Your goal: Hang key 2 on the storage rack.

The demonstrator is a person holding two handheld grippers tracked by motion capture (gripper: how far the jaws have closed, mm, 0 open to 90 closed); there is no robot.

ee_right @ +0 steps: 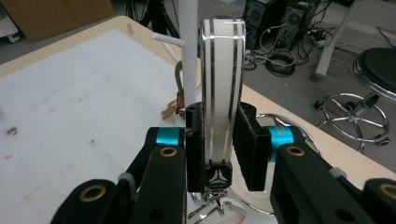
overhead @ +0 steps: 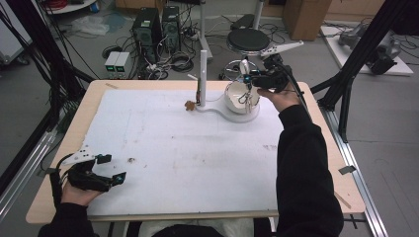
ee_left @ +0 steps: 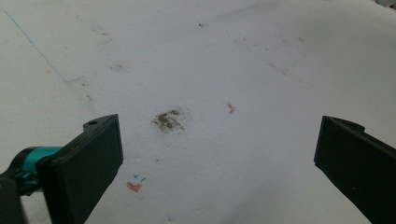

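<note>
Your right gripper [ee_right: 218, 149] covers the lower part of the white handle [ee_right: 222, 84] it clamps, and the bottom edge of the right gripper view cuts off the shiny metal part [ee_right: 219, 205] beneath it. In the high view, your right hand [overhead: 277, 96] hides part of the white bowl [overhead: 236, 96]; the small brown thing [overhead: 189, 105] beside the white post [overhead: 202, 74] is too small to identify. The left gripper view crops both fingers [ee_left: 88, 163] at its lower edge.
</note>
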